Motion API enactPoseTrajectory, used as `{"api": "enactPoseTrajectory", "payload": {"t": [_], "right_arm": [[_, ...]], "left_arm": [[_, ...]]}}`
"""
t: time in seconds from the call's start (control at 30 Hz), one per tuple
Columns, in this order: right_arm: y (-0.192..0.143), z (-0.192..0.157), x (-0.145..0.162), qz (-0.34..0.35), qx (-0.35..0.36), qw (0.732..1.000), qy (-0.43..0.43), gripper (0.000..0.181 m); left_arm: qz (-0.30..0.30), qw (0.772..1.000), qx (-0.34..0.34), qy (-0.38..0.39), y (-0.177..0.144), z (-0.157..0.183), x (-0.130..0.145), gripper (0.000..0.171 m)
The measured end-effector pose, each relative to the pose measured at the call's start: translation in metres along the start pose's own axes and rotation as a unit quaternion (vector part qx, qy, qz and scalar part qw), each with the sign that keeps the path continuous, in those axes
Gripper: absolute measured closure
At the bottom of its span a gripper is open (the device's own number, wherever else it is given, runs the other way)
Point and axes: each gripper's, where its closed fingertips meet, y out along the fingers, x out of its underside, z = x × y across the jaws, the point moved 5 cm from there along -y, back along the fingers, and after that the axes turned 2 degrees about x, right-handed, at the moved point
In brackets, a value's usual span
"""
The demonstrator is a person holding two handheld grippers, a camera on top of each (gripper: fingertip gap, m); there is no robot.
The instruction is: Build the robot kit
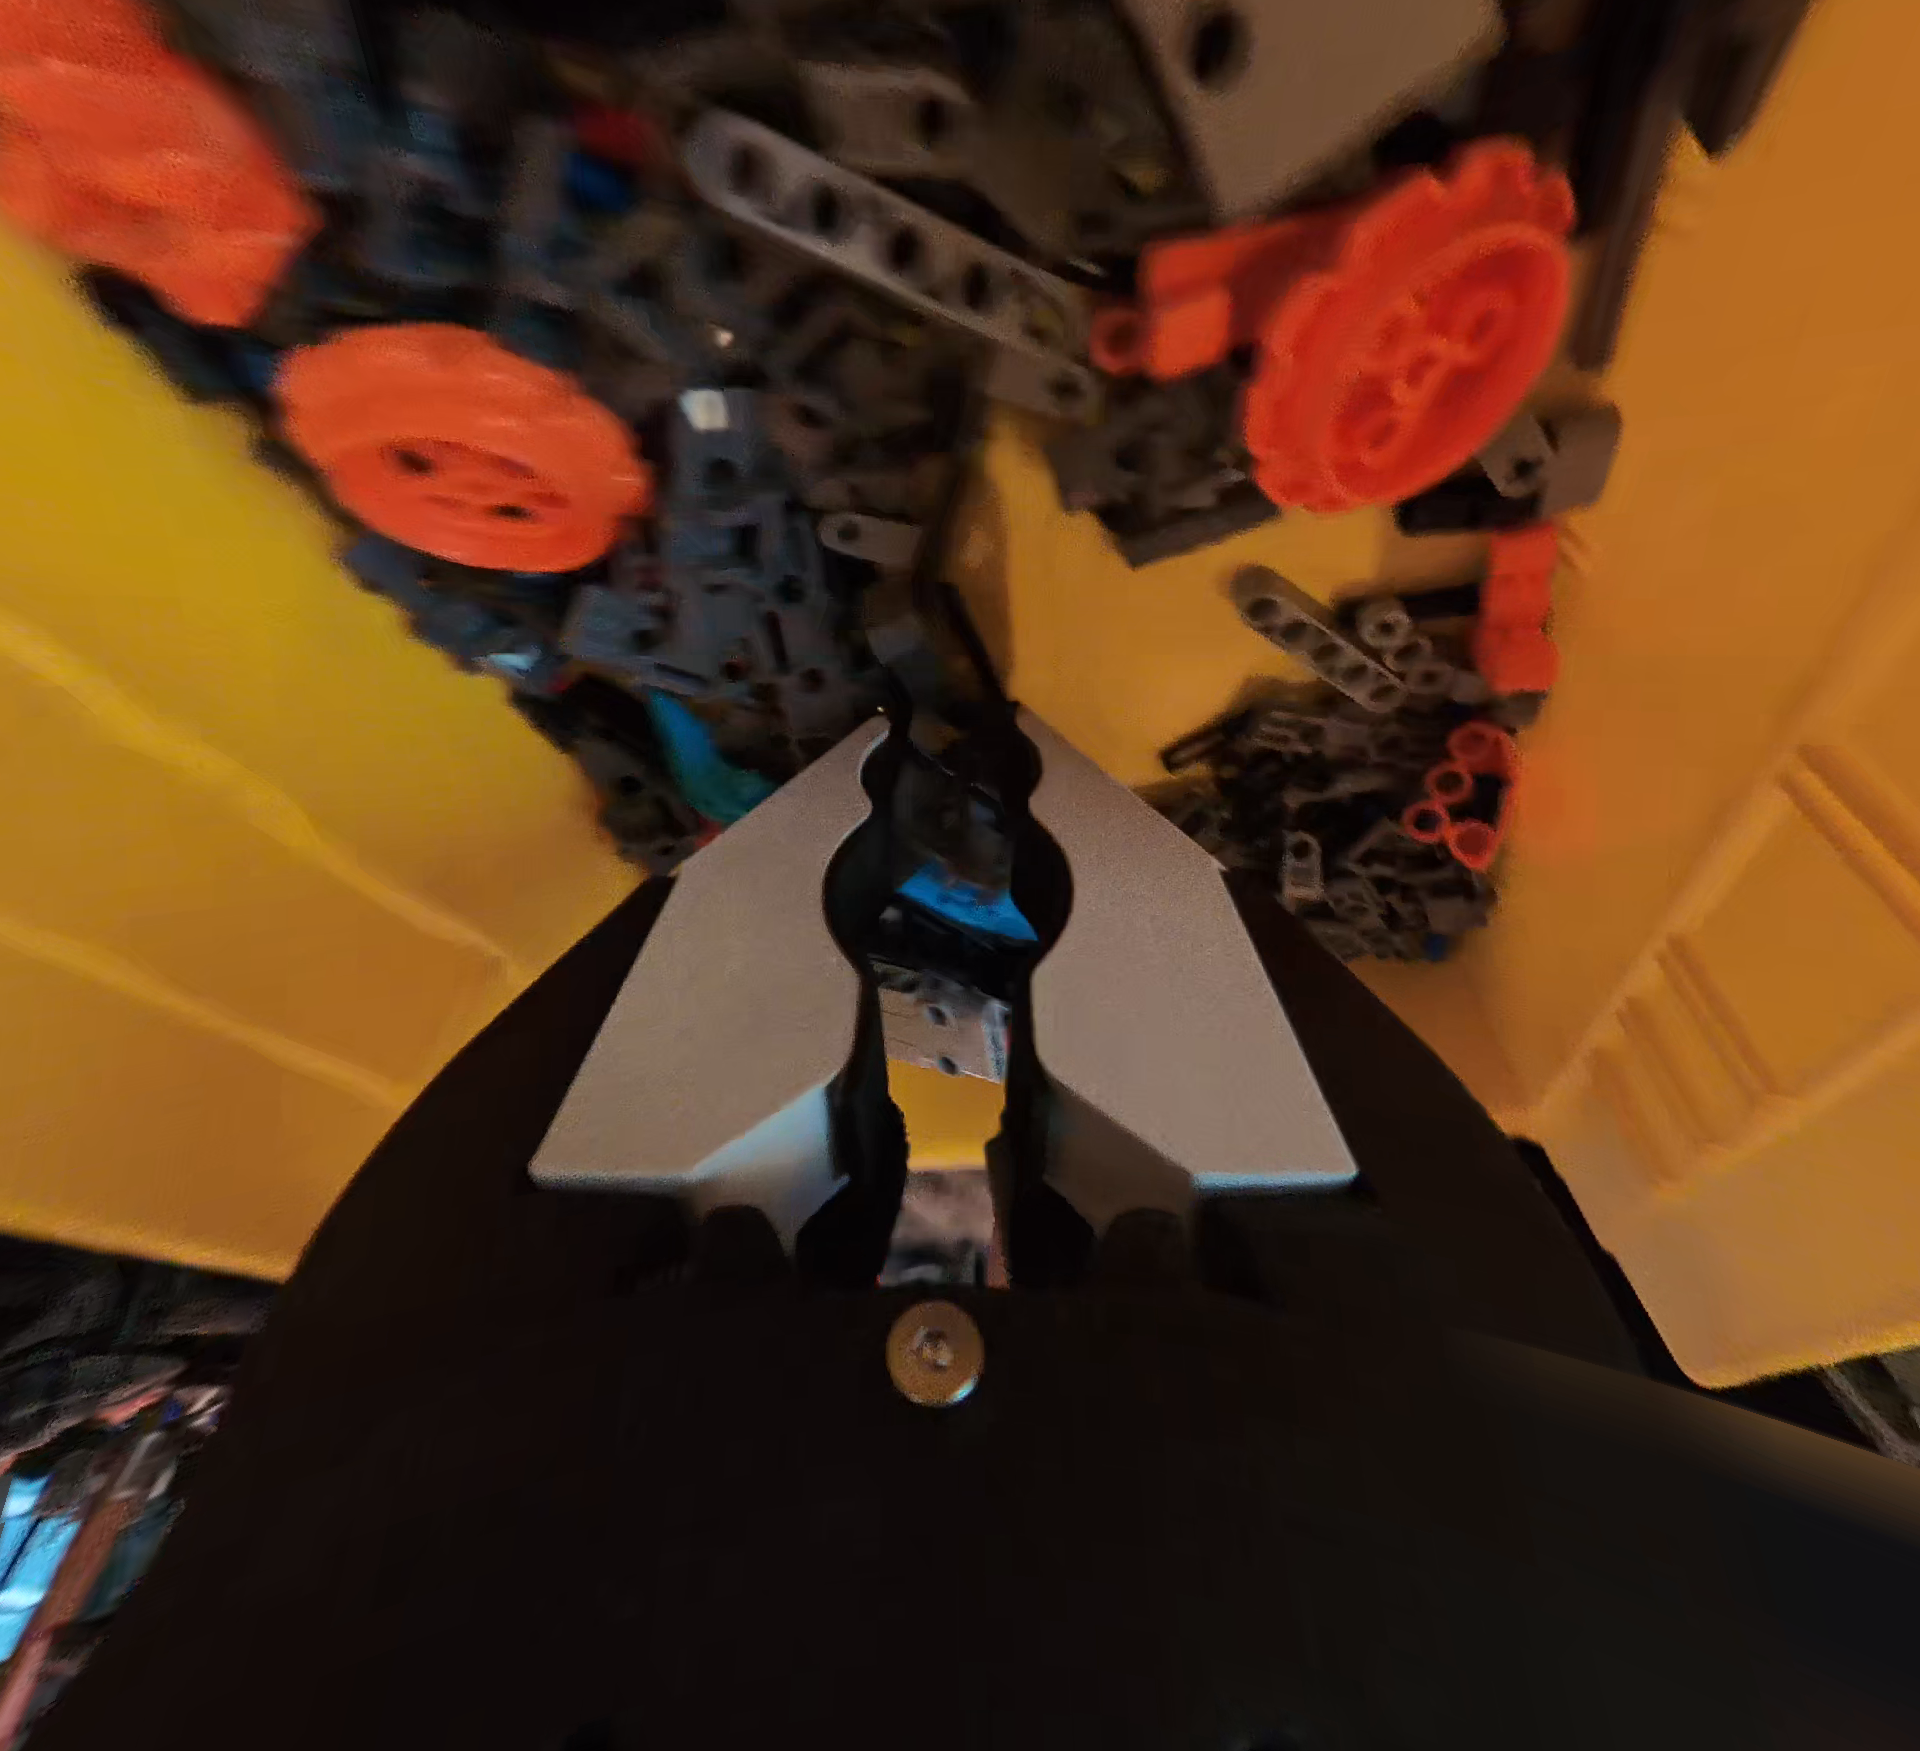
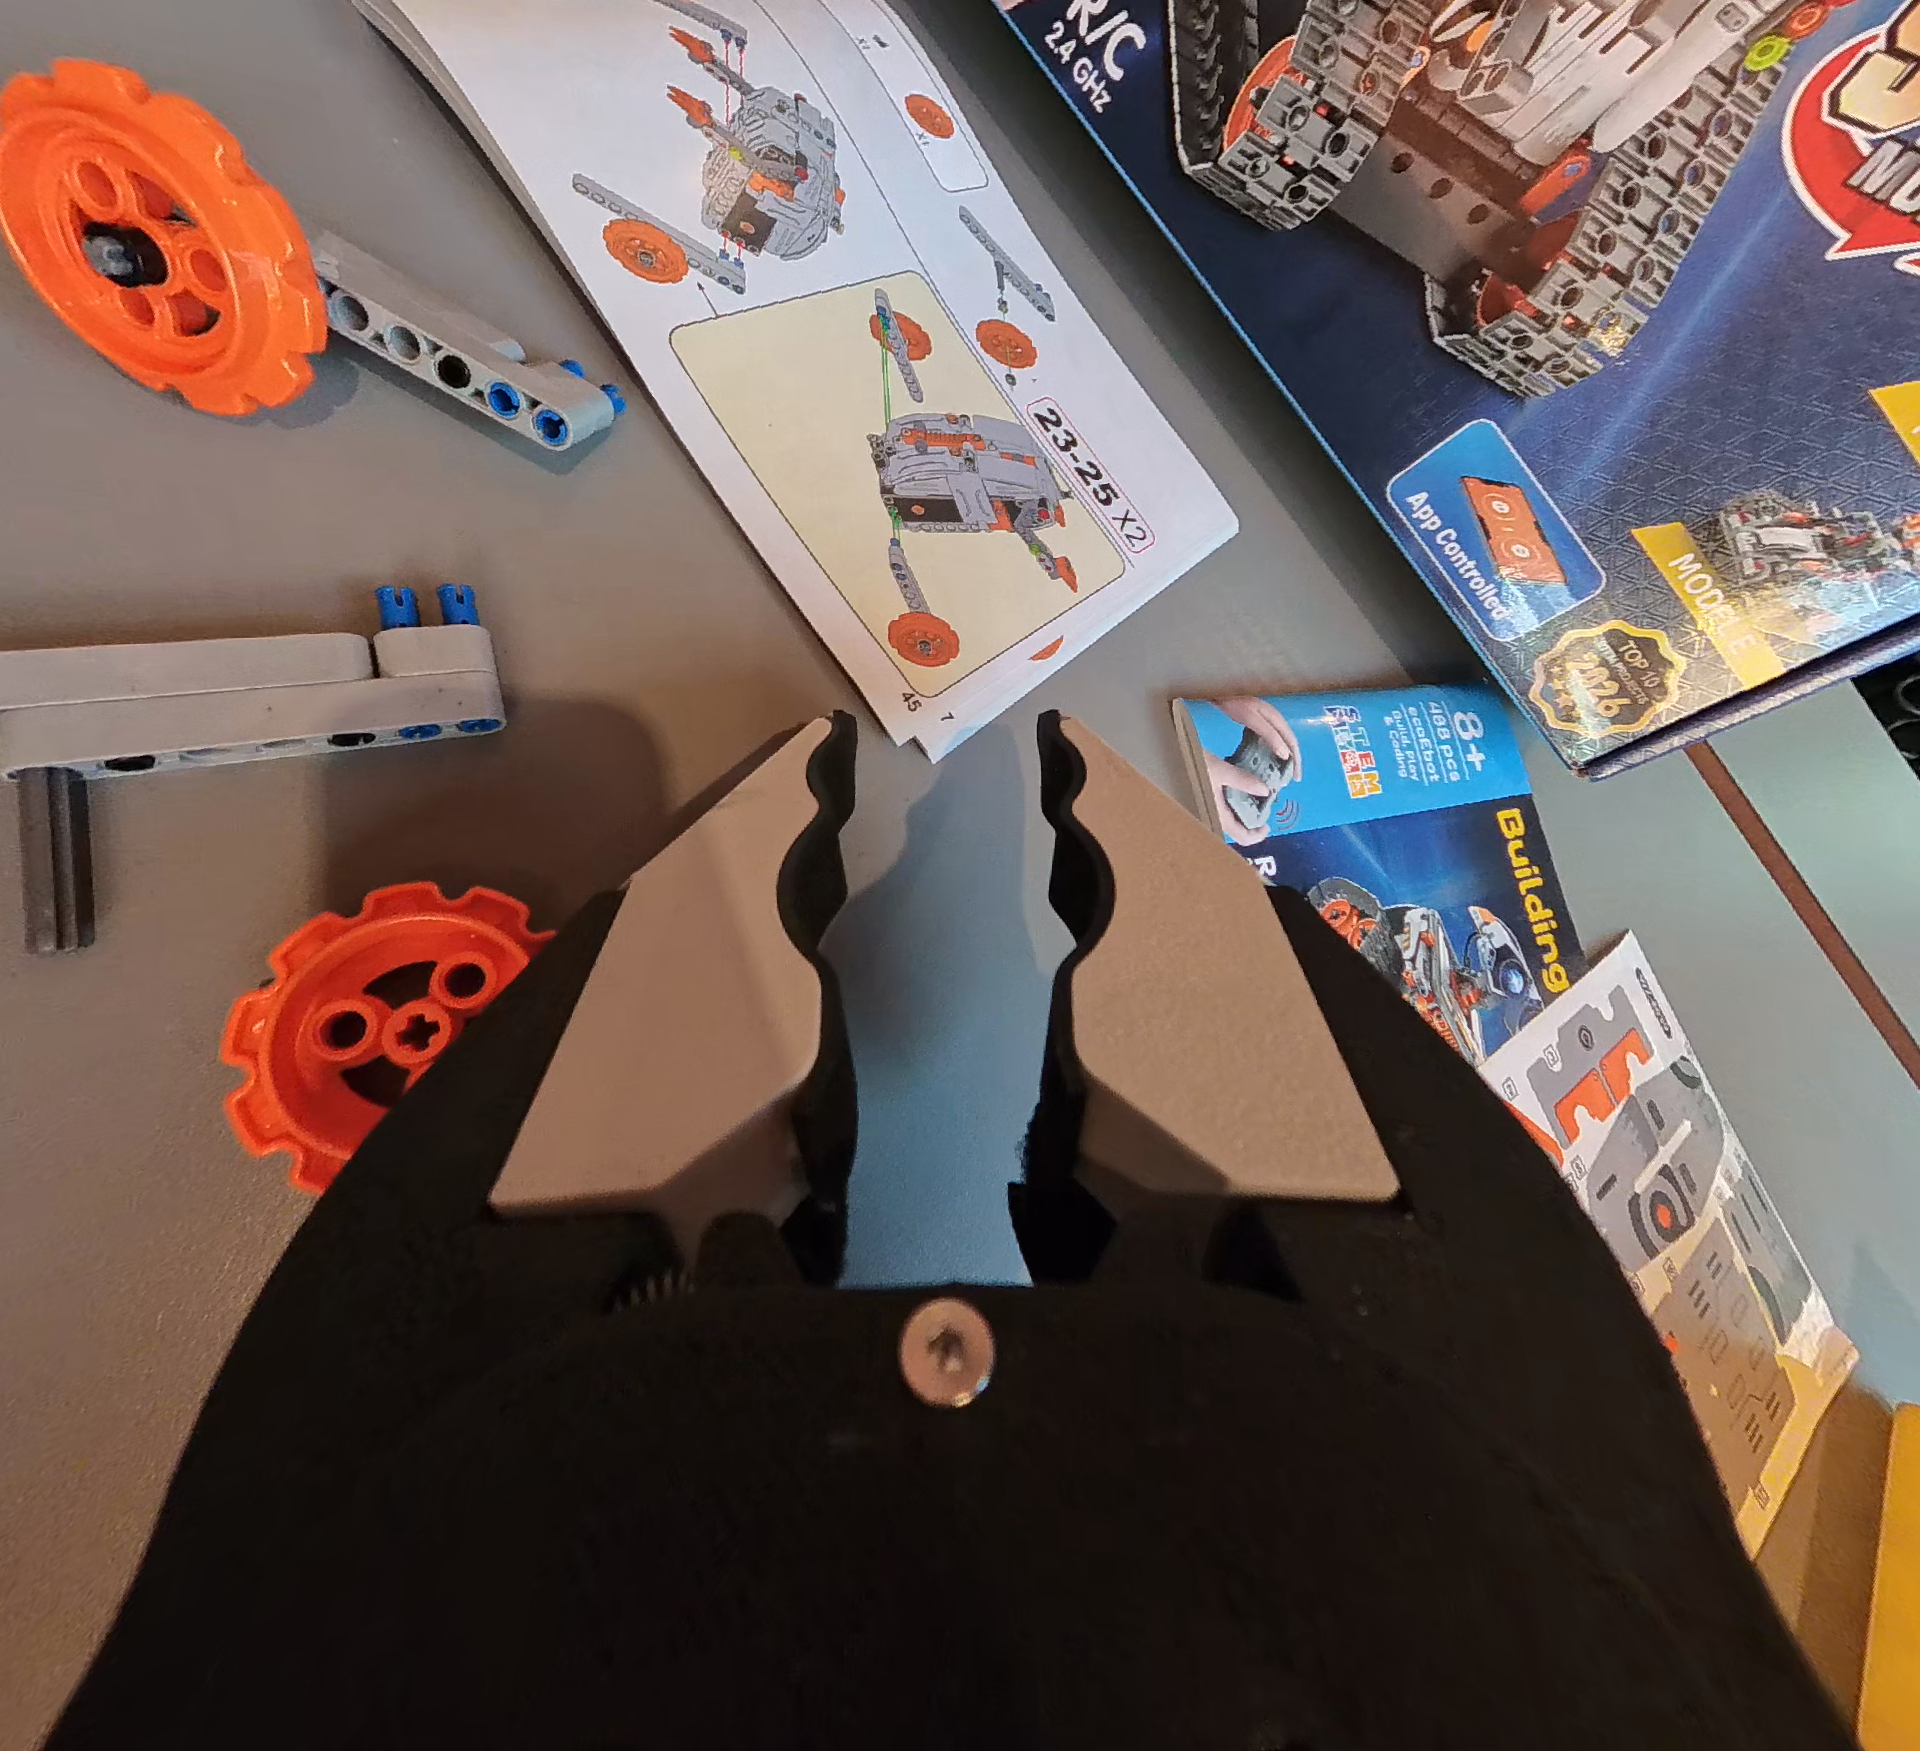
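Left wrist view: left gripper points into a yellow bin of building-kit pieces. From the left lie blurred orange wheels, a heap of dark grey pieces, a grey holed beam, an orange toothed wheel and a pile of small black pins. Fingers stand narrowly apart; dark and blue pieces show in the gap, but whether they are pinched cannot be told through the blur.

Right wrist view: right gripper hangs over a grey table, fingers spread, holding nothing. From the left: an orange wheel on a grey beam with blue pins, a second grey beam assembly with a dark axle, and a loose orange gear beside the left finger. An open instruction booklet lies just ahead of the fingertips. Further right lie a small blue booklet, a sticker sheet and the printed kit box. All carry printed text, not transcribed.
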Motion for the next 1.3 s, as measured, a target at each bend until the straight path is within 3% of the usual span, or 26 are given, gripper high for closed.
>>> {"api": "enactPoseTrajectory", "payload": {"t": [0.1,0.17,0.23,0.33,0.43,0.5,0.57,0.8,0.9,1.0,1.07,1.13,1.23,1.3], "right_arm": [[0.000,0.000,0.000,0.000,0.000,1.000,0.000,0.147],[0.000,0.000,0.000,0.000,0.000,1.000,0.000,0.147],[0.000,0.000,0.000,0.000,0.000,1.000,0.001,0.147],[0.000,0.000,0.000,0.000,0.000,1.000,0.001,0.147],[0.000,0.000,0.000,-0.001,0.001,1.000,0.000,0.147],[0.000,0.000,0.000,-0.001,0.001,1.000,0.000,0.147],[0.000,0.000,0.000,-0.001,0.001,1.000,0.000,0.147],[0.000,0.000,0.000,-0.001,0.001,1.000,0.000,0.147],[0.000,0.000,0.000,-0.001,0.001,1.000,0.000,0.148],[0.000,0.000,0.000,-0.001,0.001,1.000,0.001,0.148],[0.000,0.000,0.000,-0.001,0.000,1.000,0.001,0.148],[0.000,0.000,0.000,-0.001,0.000,1.000,0.001,0.148],[0.001,0.000,0.000,-0.001,0.000,1.000,0.002,0.148],[0.001,0.001,0.000,-0.002,0.001,1.000,0.003,0.148]], "left_arm": [[0.082,0.994,-0.023,-0.063,-0.019,-0.022,-0.012,0.156],[0.114,0.991,0.027,-0.065,-0.028,-0.014,-0.011,0.145],[0.101,0.991,0.089,-0.026,-0.029,0.006,0.000,0.118],[0.057,0.988,0.130,0.059,-0.022,0.036,0.011,0.111],[0.010,0.990,0.109,0.091,-0.008,0.052,0.010,0.101],[-0.010,0.993,0.082,0.082,0.000,0.053,0.007,0.101],[-0.017,0.997,0.055,0.059,0.004,0.049,0.004,0.091],[-0.043,0.998,0.036,0.026,0.011,0.039,0.007,0.102],[-0.051,0.997,0.053,0.019,0.011,0.036,0.011,0.130],[-0.055,0.997,0.052,0.016,0.011,0.030,0.013,0.139],[-0.043,0.999,0.000,0.009,0.007,0.016,0.010,0.171],[-0.011,0.999,-0.026,-0.018,-0.001,0.004,0.005,0.171],[0.042,0.995,0.090,-0.005,-0.012,0.028,-0.001,0.127],[0.045,0.992,0.113,0.029,-0.014,0.042,0.000,0.121]]}}
